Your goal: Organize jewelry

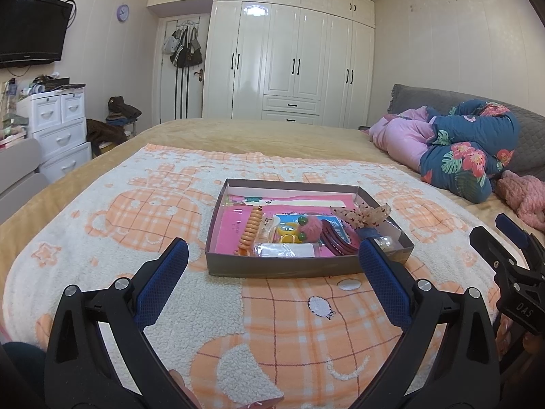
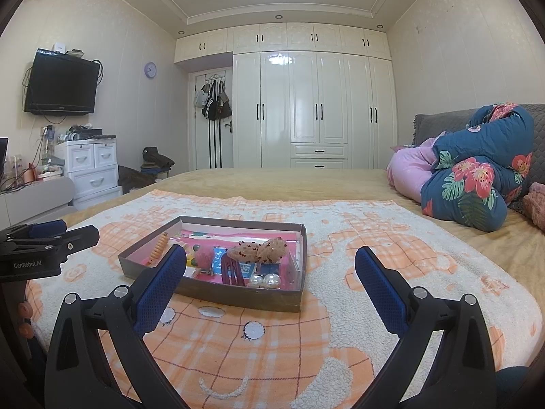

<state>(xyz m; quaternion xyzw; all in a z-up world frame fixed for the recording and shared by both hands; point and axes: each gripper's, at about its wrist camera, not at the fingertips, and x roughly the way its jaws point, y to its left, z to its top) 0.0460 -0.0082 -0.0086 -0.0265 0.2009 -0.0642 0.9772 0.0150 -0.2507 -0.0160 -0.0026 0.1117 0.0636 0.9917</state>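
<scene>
Here, left gripper (image 1: 272, 252) and right gripper (image 2: 270, 259) both gape wide, holding nothing. Jewelry box (image 1: 306, 267) sits centre frame on orange-checked blanket (image 1: 306, 323), holding pearl earrings (image 2: 267, 280), orange spiral tie (image 1: 251, 230), pink pompom (image 1: 311, 230). Readable: "GenRobot.AI" at left edge of right view, "DAS" at right edge of left view.

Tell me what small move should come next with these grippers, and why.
Probably ease the right gripper forward and down toward the pearls in the box's near corner. Both grippers are open and empty, short of the box, and the pearls lie closest to the right one.
</scene>
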